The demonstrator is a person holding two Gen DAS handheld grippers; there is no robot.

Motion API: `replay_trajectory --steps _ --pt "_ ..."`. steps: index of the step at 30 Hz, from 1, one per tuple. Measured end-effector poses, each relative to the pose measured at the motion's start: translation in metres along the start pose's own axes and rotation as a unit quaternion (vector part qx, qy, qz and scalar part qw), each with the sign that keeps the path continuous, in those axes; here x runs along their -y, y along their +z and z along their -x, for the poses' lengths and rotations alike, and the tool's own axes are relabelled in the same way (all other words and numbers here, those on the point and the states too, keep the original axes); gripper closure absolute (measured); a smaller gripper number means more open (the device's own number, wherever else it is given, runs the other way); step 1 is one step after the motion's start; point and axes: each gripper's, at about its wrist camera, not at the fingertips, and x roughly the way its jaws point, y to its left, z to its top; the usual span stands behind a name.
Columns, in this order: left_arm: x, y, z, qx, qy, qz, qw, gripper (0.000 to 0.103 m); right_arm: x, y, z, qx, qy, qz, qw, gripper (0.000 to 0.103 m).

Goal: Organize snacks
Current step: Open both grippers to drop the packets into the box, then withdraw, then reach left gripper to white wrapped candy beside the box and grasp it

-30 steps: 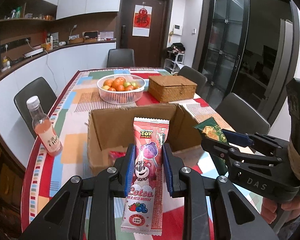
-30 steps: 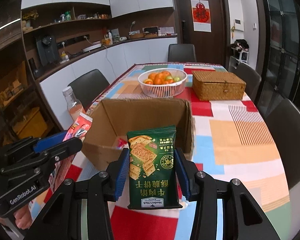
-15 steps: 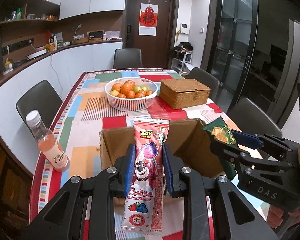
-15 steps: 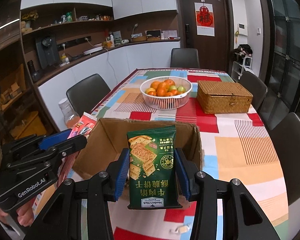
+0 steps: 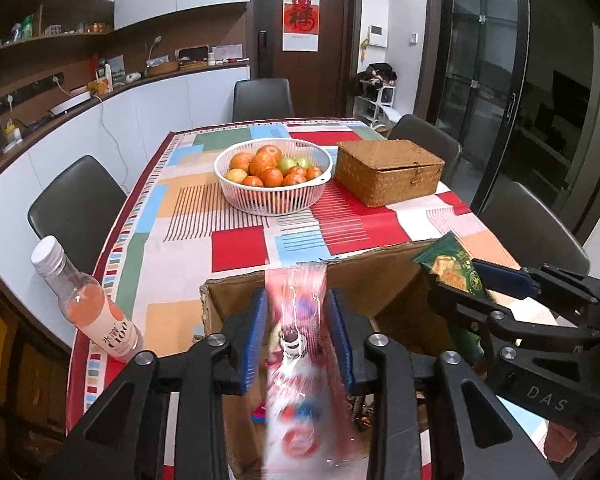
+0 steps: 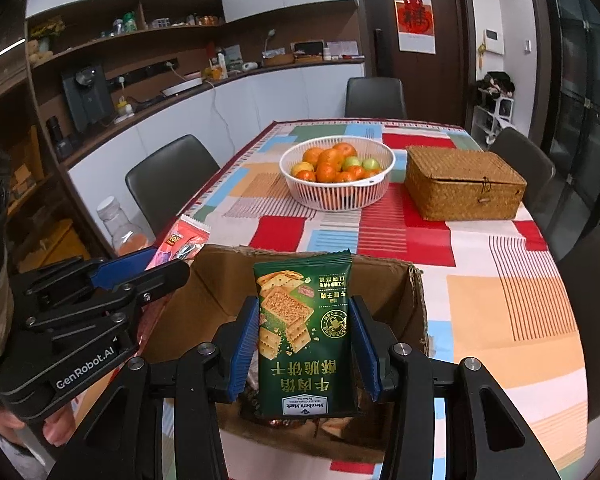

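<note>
We hold 2 snacks over the open brown cardboard box, which fills the lower middle of both wrist views and already has a few small wrapped items lying at its bottom, too dim to name. In the left wrist view the left gripper sits at the lower centre with the long pink-and-red candy packet between its blue pads; the packet is smeared with motion blur and there is a visible gap on each side of it, and since the jaws have just been opening, we judge it is slipping free and dropping into the box. In the right wrist view the right gripper at the lower centre is clamped on the dark green biscuit packet, which stands upright between the pads, right above the box opening and not yet let go. So, by our reading, 1 packet is on its way in, 1 is poised for release, and some snacks are stored already. What else is left we cannot tell: no loose snacks show on the colourful patchwork tablecloth. Further up the frame stand the white slotted basket of oranges and the closed woven wicker box, and at the left edge the clear bottle of pink drink, all apart from the cardboard box.
</note>
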Motion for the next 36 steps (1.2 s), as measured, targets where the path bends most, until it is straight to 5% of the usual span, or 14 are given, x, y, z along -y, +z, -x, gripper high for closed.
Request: replay_trajectory --steps 3,19,36 --pt "0.003 -0.004 0.008 0.008 0.003 -0.004 1.0 0.067 0.003 -0.002 0.001 -0.001 -0.012 -0.004 1.0 0.05" --pt "0.062 -0.047 0.077 0.053 -0.06 -0.056 0.9952 0.067 0.014 -0.054 0.081 0.039 -0.028 -0.012 0.999 0.05" --pt "0.137 -0.097 0.049 -0.017 -0.133 -0.118 0.9838 0.067 0.068 -0.145 0.101 -0.023 -0.061 -0.087 0.994 0.05"
